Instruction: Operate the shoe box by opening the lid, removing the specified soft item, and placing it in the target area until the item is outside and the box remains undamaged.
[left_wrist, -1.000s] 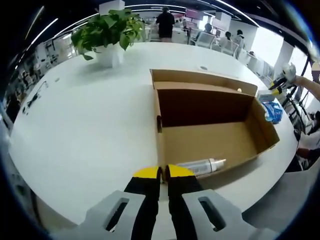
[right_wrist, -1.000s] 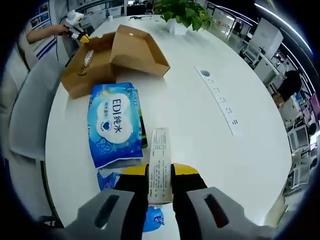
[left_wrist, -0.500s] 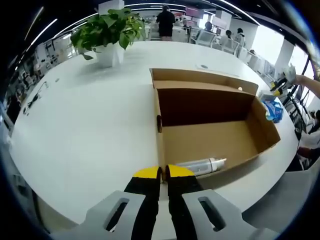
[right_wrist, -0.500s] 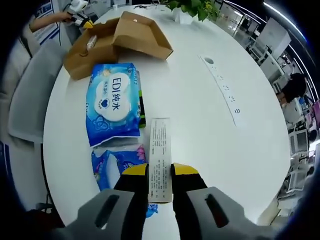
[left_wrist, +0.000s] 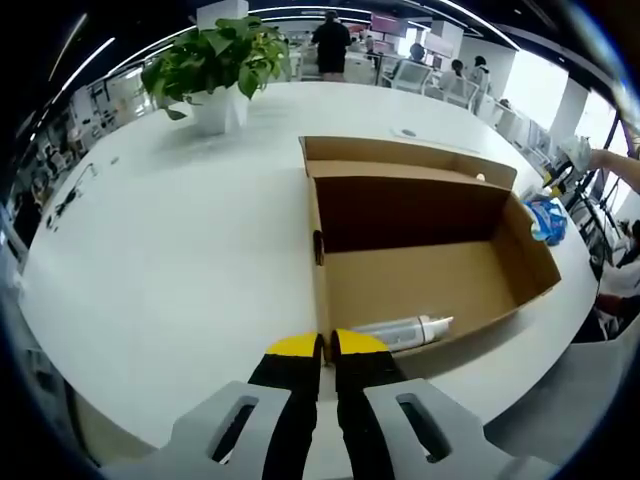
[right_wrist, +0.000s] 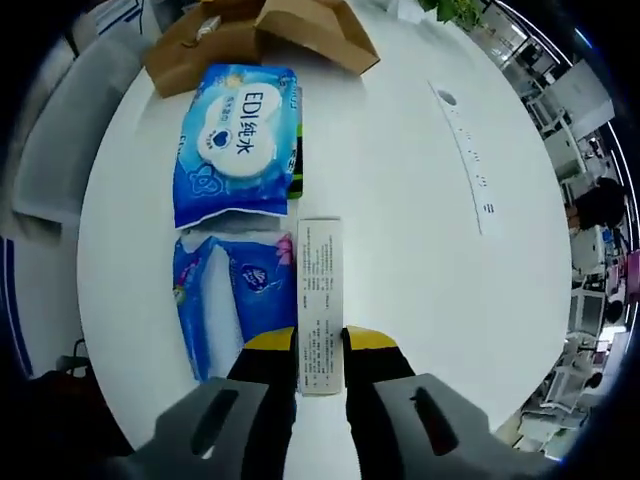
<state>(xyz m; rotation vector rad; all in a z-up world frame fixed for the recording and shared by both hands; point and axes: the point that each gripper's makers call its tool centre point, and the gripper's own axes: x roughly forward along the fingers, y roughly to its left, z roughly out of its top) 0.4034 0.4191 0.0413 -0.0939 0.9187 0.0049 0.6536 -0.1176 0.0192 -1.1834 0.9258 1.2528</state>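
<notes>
The brown shoe box (left_wrist: 430, 275) lies open on the white table, its lid (left_wrist: 405, 158) folded back on the far side. A white pump bottle (left_wrist: 405, 331) rests inside against the near wall. My left gripper (left_wrist: 322, 346) is shut and empty, just short of the box's near corner. My right gripper (right_wrist: 320, 342) is shut on a long white printed carton (right_wrist: 320, 295), held over the table. Beside it lie a blue wet-wipe pack marked EDI (right_wrist: 238, 140) and a smaller blue soft pack (right_wrist: 235, 300). The shoe box (right_wrist: 265, 25) shows far off at the top.
A potted plant (left_wrist: 215, 62) stands at the table's far side. A cable slot strip (right_wrist: 465, 160) runs across the table to the right of the carton. A dark green item (right_wrist: 296, 180) sticks out from under the EDI pack. A grey chair (right_wrist: 70, 130) stands beside the table.
The right gripper view has pulled back along the table with the white carton still held, so the smaller blue pack has come fully into sight. The left gripper has stayed still.
</notes>
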